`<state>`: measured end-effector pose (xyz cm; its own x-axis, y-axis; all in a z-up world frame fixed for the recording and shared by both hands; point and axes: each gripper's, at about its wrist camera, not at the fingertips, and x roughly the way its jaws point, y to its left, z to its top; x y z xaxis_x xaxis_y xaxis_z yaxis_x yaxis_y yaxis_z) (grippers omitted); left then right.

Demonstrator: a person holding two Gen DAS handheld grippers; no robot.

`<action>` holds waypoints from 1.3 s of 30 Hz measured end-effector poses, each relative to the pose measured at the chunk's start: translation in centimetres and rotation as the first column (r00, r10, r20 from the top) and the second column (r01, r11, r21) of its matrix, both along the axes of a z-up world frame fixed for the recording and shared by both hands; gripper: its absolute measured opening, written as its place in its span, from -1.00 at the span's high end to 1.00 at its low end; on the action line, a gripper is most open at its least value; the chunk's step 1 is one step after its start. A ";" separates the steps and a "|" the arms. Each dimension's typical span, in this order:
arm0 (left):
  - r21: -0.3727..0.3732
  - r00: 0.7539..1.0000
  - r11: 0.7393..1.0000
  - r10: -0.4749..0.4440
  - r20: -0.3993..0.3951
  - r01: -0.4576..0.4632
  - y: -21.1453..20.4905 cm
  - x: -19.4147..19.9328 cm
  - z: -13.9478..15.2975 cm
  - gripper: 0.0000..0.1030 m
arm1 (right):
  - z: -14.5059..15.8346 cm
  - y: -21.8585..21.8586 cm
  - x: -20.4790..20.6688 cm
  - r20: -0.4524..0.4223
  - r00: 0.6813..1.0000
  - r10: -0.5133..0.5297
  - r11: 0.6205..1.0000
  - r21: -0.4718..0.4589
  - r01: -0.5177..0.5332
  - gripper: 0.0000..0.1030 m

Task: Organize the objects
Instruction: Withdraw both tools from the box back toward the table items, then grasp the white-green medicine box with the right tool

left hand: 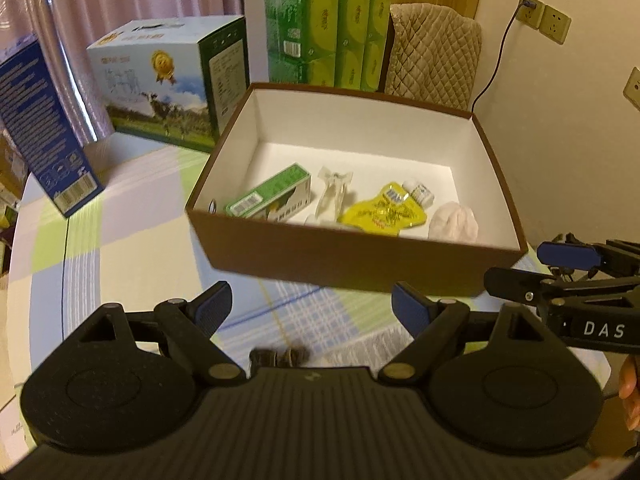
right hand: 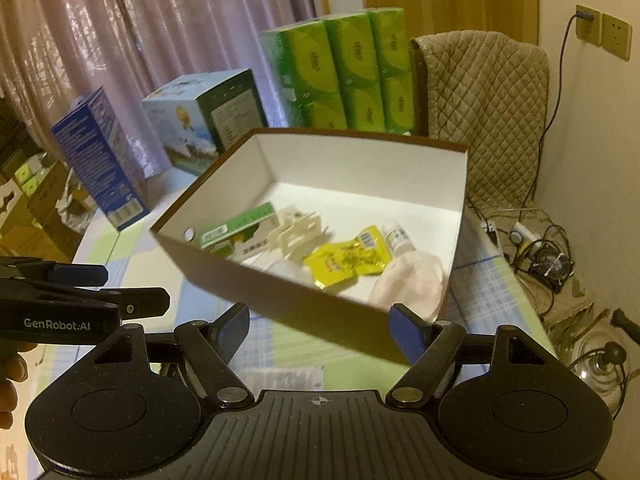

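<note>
Setting: we held the left gripper (left hand: 312, 306) and the right gripper (right hand: 318, 328) side by side at the near edge of the bench (left hand: 120, 216), both facing a brown open box (left hand: 348, 254) with a white inside.

Task's things: the small items lay on the box floor, bunched toward its near wall. From left to right we saw a green carton (left hand: 270, 196), a clear plastic piece (left hand: 334, 196), a yellow sachet (left hand: 384, 212), a small white bottle (left hand: 420, 193) and a pale crumpled wad (left hand: 454, 222).

Surroundings: a blue carton (left hand: 40, 128) stood at far left, a milk case (left hand: 160, 80) and stacked green tissue packs (left hand: 328, 28) stood behind the box, and a quilted chair back (left hand: 436, 52) stood at far right.

Risk, nudging: we judged that pushing either gripper forward could strike the near wall and slide the box toward the cartons behind it.

Risk, spilling: in the right wrist view the box sat close to the bench's right edge, so a sideways shove might tip it toward the cables on the floor.

Risk, collision: the two grippers sat very near each other and could knock together.

Left jaws: spread wide, holding nothing, touching nothing.

Right jaws: spread wide and empty; whether the right fingertip (right hand: 408, 330) touched the box wall, we could not tell.
</note>
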<state>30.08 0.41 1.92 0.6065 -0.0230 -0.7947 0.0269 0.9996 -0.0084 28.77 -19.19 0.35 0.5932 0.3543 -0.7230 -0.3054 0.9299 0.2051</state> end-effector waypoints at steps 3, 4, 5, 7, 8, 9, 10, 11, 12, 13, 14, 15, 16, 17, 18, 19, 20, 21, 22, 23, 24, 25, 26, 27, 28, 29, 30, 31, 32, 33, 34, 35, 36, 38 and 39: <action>-0.003 1.000 1.000 0.007 -0.007 -0.007 0.5 -1.4 -0.3 -0.65 | -0.3 0.5 -1.0 -0.015 1.000 0.015 1.000 0.004 -0.015 -0.43; -0.004 1.000 1.000 0.010 -0.009 -0.010 0.7 -1.8 -0.4 -0.65 | -0.5 0.7 -1.3 -0.018 1.000 0.021 1.000 0.002 -0.021 -0.43; -0.004 1.000 1.000 0.012 -0.012 -0.012 0.8 -2.2 -0.5 -0.65 | -0.6 1.0 -1.7 -0.022 0.999 0.027 1.000 0.002 -0.027 -0.43; -0.003 1.000 1.000 0.018 -0.019 -0.018 1.2 -3.0 -0.7 -0.65 | -0.8 1.4 -2.3 -0.030 0.999 0.040 0.999 0.002 -0.040 -0.43; -0.004 1.000 1.000 0.021 -0.022 -0.021 1.3 -3.4 -0.9 -0.65 | -1.0 1.6 -2.6 -0.034 0.998 0.045 0.999 0.001 -0.045 -0.43; -0.005 0.999 1.000 0.023 -0.026 -0.023 1.5 -3.7 -1.0 -0.65 | -1.1 1.8 -2.8 -0.039 0.998 0.050 0.999 -0.001 -0.050 -0.43; -0.007 0.999 1.000 0.025 -0.029 -0.025 1.7 -4.1 -1.1 -0.65 | -1.2 2.0 -3.1 -0.043 0.998 0.054 0.999 -0.003 -0.055 -0.43; -0.008 0.999 1.000 0.027 -0.032 -0.027 1.8 -4.3 -1.2 -0.65 | -1.4 2.1 -3.3 -0.047 0.997 0.059 0.998 -0.003 -0.059 -0.43; -0.009 0.999 1.000 0.028 -0.036 -0.029 2.0 -4.7 -1.4 -0.65 | -1.5 2.3 -3.5 -0.050 0.997 0.063 0.998 -0.003 -0.063 -0.43; -0.008 0.999 0.999 0.031 -0.040 -0.031 2.1 -4.9 -1.5 -0.65 | -1.6 2.4 -3.7 -0.055 0.996 0.067 0.998 -0.005 -0.068 -0.43; -0.008 0.999 0.999 0.033 -0.043 -0.033 2.2 -5.2 -1.6 -0.65 | -1.8 2.5 -3.9 -0.059 0.996 0.070 0.998 -0.006 -0.070 -0.43; -0.007 0.998 0.999 0.035 -0.047 -0.035 2.3 -5.4 -1.7 -0.65 | -1.9 2.6 -4.1 -0.063 0.995 0.072 0.997 -0.006 -0.073 -0.43; -0.007 0.998 0.999 0.038 -0.050 -0.038 2.5 -5.7 -1.8 -0.65 | -2.1 2.7 -4.3 -0.069 0.995 0.076 0.997 -0.005 -0.077 -0.43; -0.006 0.998 0.999 0.041 -0.054 -0.041 2.6 -5.9 -2.0 -0.65 | -2.3 2.8 -4.5 -0.075 0.994 0.081 0.997 -0.003 -0.082 -0.43; -0.006 0.997 0.999 0.043 -0.059 -0.044 2.8 -6.1 -2.2 -0.65 | -2.5 2.9 -4.6 -0.081 0.993 0.086 0.996 -0.002 -0.087 -0.43; -0.006 0.997 0.999 0.046 -0.066 -0.046 2.9 -6.3 -2.4 -0.65 | -2.7 3.0 -4.8 -0.089 0.992 0.093 0.996 0.001 -0.094 -0.43; -0.005 0.996 0.999 0.048 -0.071 -0.049 3.0 -6.5 -2.5 -0.65 | -3.0 3.1 -5.0 -0.096 0.990 0.099 0.995 0.003 -0.099 -0.43; -0.004 0.996 0.999 0.051 -0.078 -0.051 3.2 -6.7 -2.8 -0.65 | -3.3 3.2 -5.1 -0.104 0.989 0.105 0.994 0.004 -0.105 -0.43; -0.004 0.995 0.998 0.055 -0.085 -0.055 3.3 -6.9 -3.0 -0.65 | -3.7 3.3 -5.2 -0.113 0.987 0.110 0.994 0.003 -0.111 -0.43; -0.004 0.994 0.998 0.058 -0.091 -0.058 3.4 -7.0 -3.3 -0.65 | -4.1 3.4 -5.3 -0.124 0.986 0.115 0.993 -0.001 -0.116 -0.43; -0.004 0.993 0.998 0.061 -0.097 -0.062 3.6 -7.1 -3.5 -0.65 | -4.5 3.6 -5.5 -0.135 0.983 0.121 0.992 -0.006 -0.123 -0.43; -0.004 0.993 0.998 0.065 -0.103 -0.066 3.7 -7.2 -3.8 -0.65 | -4.9 3.8 -5.6 -0.142 0.982 0.128 0.991 -0.008 -0.131 -0.43; -0.005 0.992 0.998 0.068 -0.108 -0.069 3.8 -7.3 -4.0 -0.65 | -5.3 3.9 -5.7 -0.150 0.979 0.136 0.990 -0.010 -0.139 -0.43; -0.003 0.991 0.997 0.071 -0.115 -0.072 3.9 -7.4 -4.3 -0.65 | -5.6 4.1 -5.8 -0.160 0.977 0.140 0.989 -0.014 -0.144 -0.43; -0.001 0.990 0.997 0.075 -0.121 -0.076 4.0 -7.5 -4.6 -0.65 | -6.0 4.2 -5.9 -0.169 0.975 0.143 0.989 -0.019 -0.149 -0.43; 0.001 0.989 0.997 0.079 -0.125 -0.079 4.1 -7.5 -4.8 -0.65 | -6.3 4.3 -5.9 -0.176 0.973 0.146 0.988 -0.021 -0.153 -0.43; 0.002 0.988 0.997 0.081 -0.130 -0.082 4.1 -7.5 -5.0 -0.65 | -6.6 4.4 -6.0 -0.183 0.972 0.150 0.987 -0.024 -0.157 -0.43; 0.001 0.987 0.996 0.084 -0.137 -0.085 4.2 -7.5 -5.2 -0.65 | -6.8 4.6 -6.0 -0.188 0.970 0.153 0.987 -0.026 -0.161 -0.43; 0.000 0.986 0.996 0.087 -0.143 -0.088 4.3 -7.5 -5.5 -0.65 | -7.0 4.7 -6.0 -0.191 0.969 0.156 0.986 -0.029 -0.165 -0.43; 0.001 0.985 0.996 0.089 -0.148 -0.090 4.4 -7.5 -5.7 -0.65 | -7.2 4.8 -6.0 -0.194 0.968 0.160 0.985 -0.031 -0.169 -0.43; 0.002 0.984 0.996 0.091 -0.153 -0.092 4.4 -7.5 -5.9 -0.65 | -7.4 4.9 -5.9 -0.196 0.967 0.164 0.984 -0.032 -0.173 -0.43; 0.002 0.983 0.996 0.093 -0.159 -0.094 4.4 -7.5 -6.1 -0.65 | -7.5 5.0 -5.9 -0.200 0.965 0.167 0.984 -0.034 -0.177 -0.43; 0.002 0.982 0.995 0.094 -0.162 -0.095 4.5 -7.5 -6.3 -0.65 | -7.7 5.1 -5.8 -0.203 0.964 0.171 0.983 -0.033 -0.182 -0.43; 0.001 0.981 0.995 0.098 -0.169 -0.099 4.6 -7.4 -6.6 -0.65 | -8.1 5.3 -5.7 -0.208 0.962 0.180 0.981 -0.035 -0.191 -0.43; 0.001 0.980 0.995 0.100 -0.173 -0.101 4.7 -7.4 -6.8 -0.65 | -8.3 5.4 -5.7 -0.209 0.960 0.185 0.980 -0.036 -0.196 -0.43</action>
<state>22.73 5.13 -4.84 0.4602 0.0250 -0.8875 -0.0763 0.9970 -0.0114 23.08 -13.76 -7.96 0.3572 0.4020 -0.8431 -0.4352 0.8703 0.2307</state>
